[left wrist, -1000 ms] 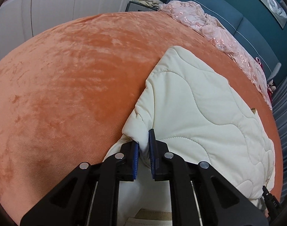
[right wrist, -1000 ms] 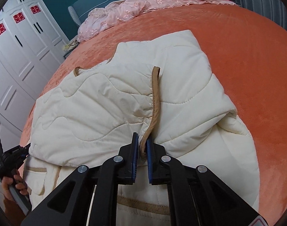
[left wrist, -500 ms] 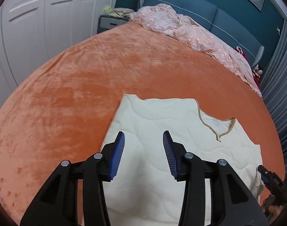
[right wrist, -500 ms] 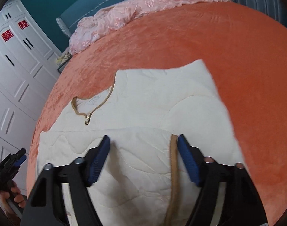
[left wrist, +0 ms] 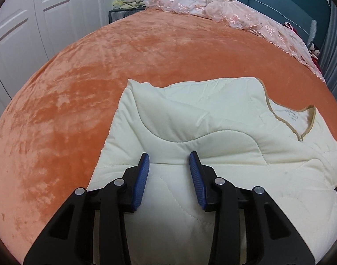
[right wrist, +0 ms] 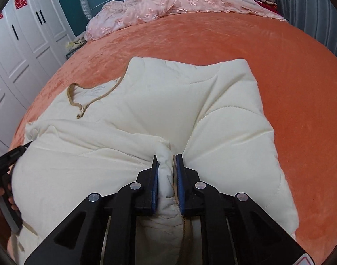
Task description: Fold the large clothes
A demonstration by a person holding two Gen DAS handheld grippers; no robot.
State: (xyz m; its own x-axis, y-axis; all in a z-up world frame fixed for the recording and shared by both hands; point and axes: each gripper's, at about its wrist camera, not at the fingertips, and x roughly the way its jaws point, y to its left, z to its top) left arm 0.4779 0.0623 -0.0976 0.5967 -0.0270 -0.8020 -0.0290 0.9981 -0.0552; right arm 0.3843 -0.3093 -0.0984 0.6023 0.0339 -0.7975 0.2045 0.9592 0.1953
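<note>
1. Tongs on the right are pinched onto a raised ridge of the cream quilted jacket, right at its near edge; half a second ago they stood wide apart over flat cloth, so this is a fresh grip.
2. Left tongs gape with nothing between the blue pads; they hover over the jacket's near left part, the same spread as half a second ago, after having held a fold a second ago.
3. Lying on the orange bed cover, the jacket has its tan-trimmed neckline on the far side, toward the pink lace bedding at the head of the bed.
4. Since a second ago the jacket's top layer has been laid forward away from the tongs, and the neckline now shows face up; one fold appears to be set down.
5. Judging by the new pinch, the next fold is starting from the jacket's near right edge. Its padding is thick and springy, so a one-sided lift may drag the layers askew unless the left tongs take hold too.
6. White wardrobe doors stand beyond the bed, left of the jacket.
</note>
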